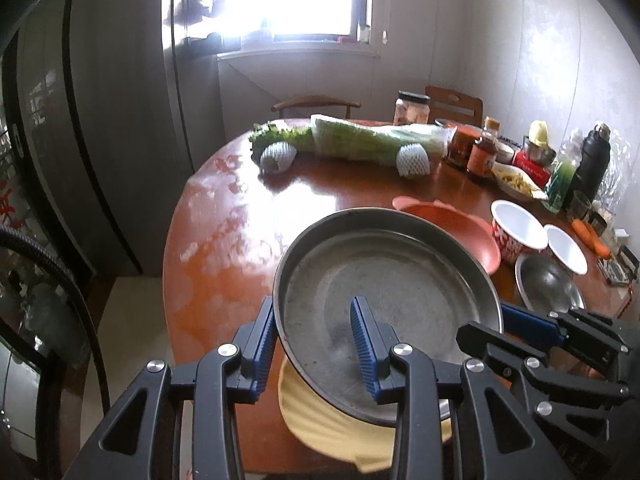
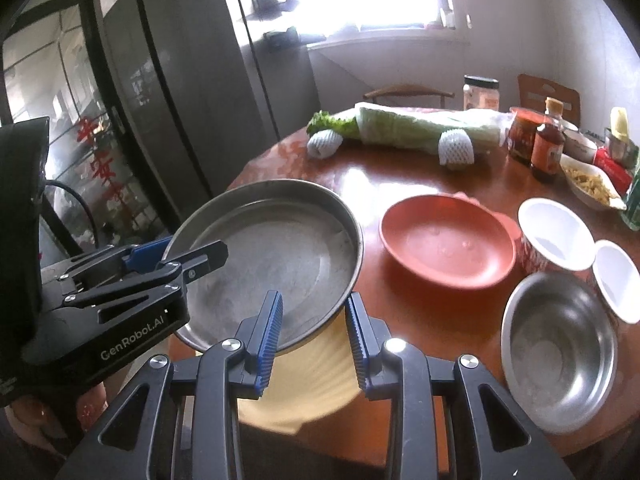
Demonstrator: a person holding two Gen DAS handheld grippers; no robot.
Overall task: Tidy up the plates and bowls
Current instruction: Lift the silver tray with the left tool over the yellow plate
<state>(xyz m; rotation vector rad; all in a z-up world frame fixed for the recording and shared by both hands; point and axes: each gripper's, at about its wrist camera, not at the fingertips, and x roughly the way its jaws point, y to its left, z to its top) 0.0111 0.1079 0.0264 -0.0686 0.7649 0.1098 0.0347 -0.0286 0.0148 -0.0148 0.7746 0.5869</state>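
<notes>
A round steel pan (image 1: 384, 292) (image 2: 276, 256) hangs tilted over a yellow plate (image 1: 340, 432) (image 2: 316, 384) at the table's near edge. My left gripper (image 1: 316, 340) (image 2: 188, 256) straddles the pan's left rim, one finger inside and one outside, apparently clamped on it. My right gripper (image 2: 314, 338) (image 1: 520, 320) straddles the pan's right rim with a wider gap; whether it grips is unclear. A red plate (image 2: 444, 240) (image 1: 460, 228), a steel bowl (image 2: 560, 348) (image 1: 548, 284) and two white bowls (image 2: 556, 232) (image 2: 616, 276) sit to the right.
The round wooden table (image 1: 240, 220) carries a wrapped cabbage (image 2: 424, 126), foam-netted fruit (image 2: 456, 148), sauce bottles (image 2: 548, 148), a jar (image 2: 482, 92) and snacks at the back and right. A grey fridge (image 2: 180, 100) stands to the left. Chairs (image 2: 408, 94) are behind the table.
</notes>
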